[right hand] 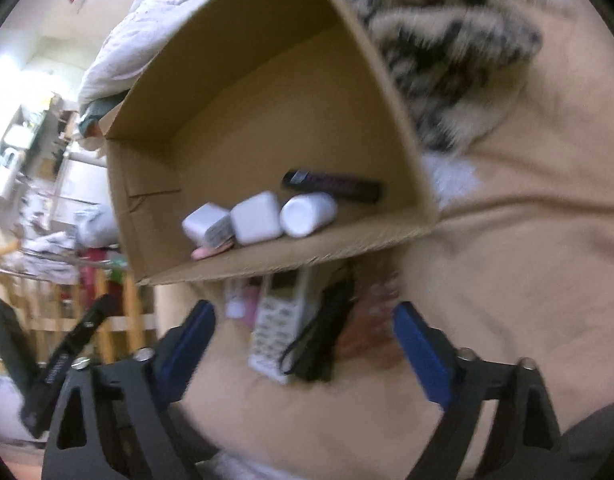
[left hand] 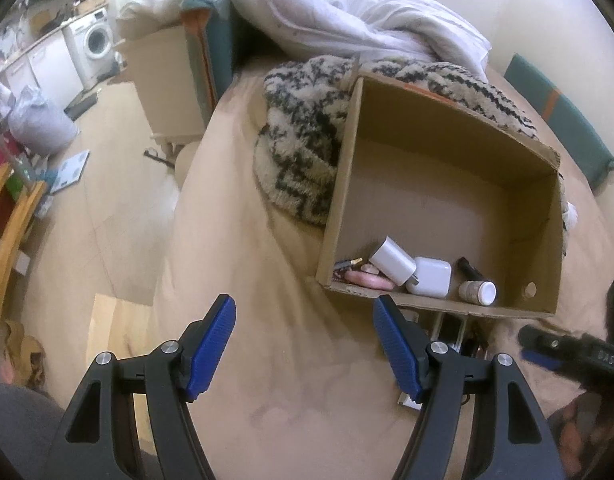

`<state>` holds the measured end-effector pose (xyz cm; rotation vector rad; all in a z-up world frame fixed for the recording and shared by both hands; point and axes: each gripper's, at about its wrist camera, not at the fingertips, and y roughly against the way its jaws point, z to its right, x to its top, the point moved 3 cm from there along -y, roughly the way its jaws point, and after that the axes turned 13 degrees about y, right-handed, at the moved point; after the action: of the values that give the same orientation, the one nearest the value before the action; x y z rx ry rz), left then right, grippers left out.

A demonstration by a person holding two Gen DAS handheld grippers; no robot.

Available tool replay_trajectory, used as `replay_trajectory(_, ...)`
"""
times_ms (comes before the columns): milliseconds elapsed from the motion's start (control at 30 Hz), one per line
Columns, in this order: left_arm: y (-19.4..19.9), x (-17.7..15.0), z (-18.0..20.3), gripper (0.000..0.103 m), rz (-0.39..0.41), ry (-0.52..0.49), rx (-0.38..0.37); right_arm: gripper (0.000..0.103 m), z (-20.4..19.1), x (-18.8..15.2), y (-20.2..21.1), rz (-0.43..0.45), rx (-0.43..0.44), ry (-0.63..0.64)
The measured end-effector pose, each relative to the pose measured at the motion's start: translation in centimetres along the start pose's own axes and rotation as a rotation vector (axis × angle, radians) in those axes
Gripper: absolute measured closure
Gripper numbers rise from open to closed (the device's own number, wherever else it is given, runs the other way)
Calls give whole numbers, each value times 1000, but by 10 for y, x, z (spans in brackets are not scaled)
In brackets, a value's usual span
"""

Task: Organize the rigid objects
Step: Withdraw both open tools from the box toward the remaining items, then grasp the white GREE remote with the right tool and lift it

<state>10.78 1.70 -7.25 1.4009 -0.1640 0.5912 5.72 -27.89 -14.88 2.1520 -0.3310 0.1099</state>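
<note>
The box [right hand: 267, 128] at frame centre already holds a charger [right hand: 205, 224], case [right hand: 257, 218] and bottle [right hand: 307, 214]. Below it, a remote [right hand: 277, 320] and black gadget [right hand: 323, 320] remain. My right gripper [right hand: 303, 340] gapes empty over them; my left gripper [left hand: 303, 344] is half-open, empty.

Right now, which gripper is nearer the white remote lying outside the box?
Right. The right gripper is open with the white remote lying between its fingers. The left gripper hovers open over bare bedding, off to the remote's side.

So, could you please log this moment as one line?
box: partly filled | left gripper: open, empty | right gripper: open over remote
</note>
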Motion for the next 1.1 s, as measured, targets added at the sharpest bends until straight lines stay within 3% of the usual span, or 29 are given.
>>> replay_trajectory(167, -3, 2, -5, 34, -25, 38, -6, 43, -12, 3, -36, -68, 10, -74)
replay_trajectory(433, 1, 4, -11, 34, -26, 63, -20, 46, -23, 18, -78, -96, -204, -107)
replay_trajectory(533, 0, 6, -12, 34, -38, 76, -36, 45, -26, 19, -83, -80, -244, -101)
replay_trajectory(800, 3, 6, -8, 34, -47, 82, -65, 57, -42, 3, -83, -83, -259, 14)
replay_trajectory(833, 3, 7, -9, 34, -49, 84, -66, 70, -47, 1, -82, -91, -277, 52)
replay_trajectory(933, 4, 7, -11, 34, -50, 90, -69, 80, -59, -9, -77, -132, -267, 143)
replay_trajectory(1000, 4, 7, -11, 34, -49, 99, -69, 81, -61, -17, -78, -173, -236, 157)
replay_trajectory(1100, 3, 7, -11, 34, -55, 105, -75, 81, -56, -20, -78, -168, -206, 92)
